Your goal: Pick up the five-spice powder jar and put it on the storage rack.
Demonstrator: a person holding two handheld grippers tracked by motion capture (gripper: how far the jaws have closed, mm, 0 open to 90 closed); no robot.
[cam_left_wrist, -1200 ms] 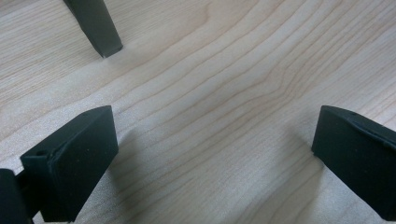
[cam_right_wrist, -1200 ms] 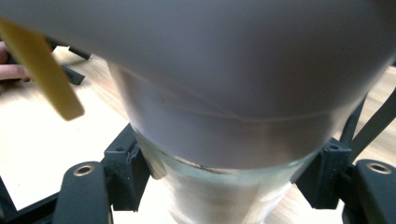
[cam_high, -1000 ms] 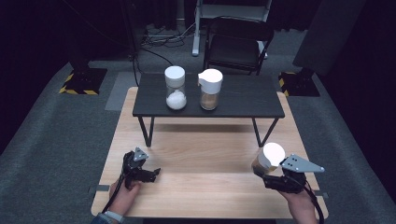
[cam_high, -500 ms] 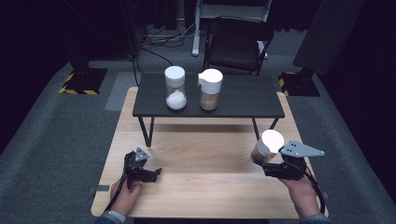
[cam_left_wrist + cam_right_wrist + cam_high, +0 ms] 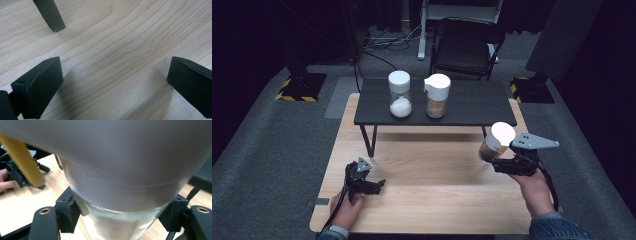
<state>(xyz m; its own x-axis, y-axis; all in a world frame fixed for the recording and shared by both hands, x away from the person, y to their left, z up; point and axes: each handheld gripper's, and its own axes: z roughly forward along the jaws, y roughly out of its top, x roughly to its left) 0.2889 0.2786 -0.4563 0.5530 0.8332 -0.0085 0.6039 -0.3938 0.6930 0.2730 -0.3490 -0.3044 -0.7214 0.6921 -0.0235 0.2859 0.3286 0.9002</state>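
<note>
My right gripper [image 5: 492, 158] is shut on a glass jar with a white lid [image 5: 502, 133], held tilted in the air above the right side of the wooden table [image 5: 427, 165]. In the right gripper view the jar [image 5: 117, 170] looms large, and both black pads [image 5: 68, 210] press on its glass just under the lid. At the front left my left gripper [image 5: 378, 184] rests low on the wood. The left gripper view shows its jaws wide apart, with bare wood in the left gripper's [image 5: 115, 82] gap, so it is open.
A low black table [image 5: 467, 102] stands on the far part of the wood. It carries a jar of white powder [image 5: 400, 96] and a jar with brown contents and a spouted white lid [image 5: 437, 96]. One of its legs [image 5: 50, 15] rises near my left gripper. Behind it is a dark chair [image 5: 467, 47].
My right gripper has lifted the jar off the wood and carried it a little away from the front edge. The left gripper has stayed put.
</note>
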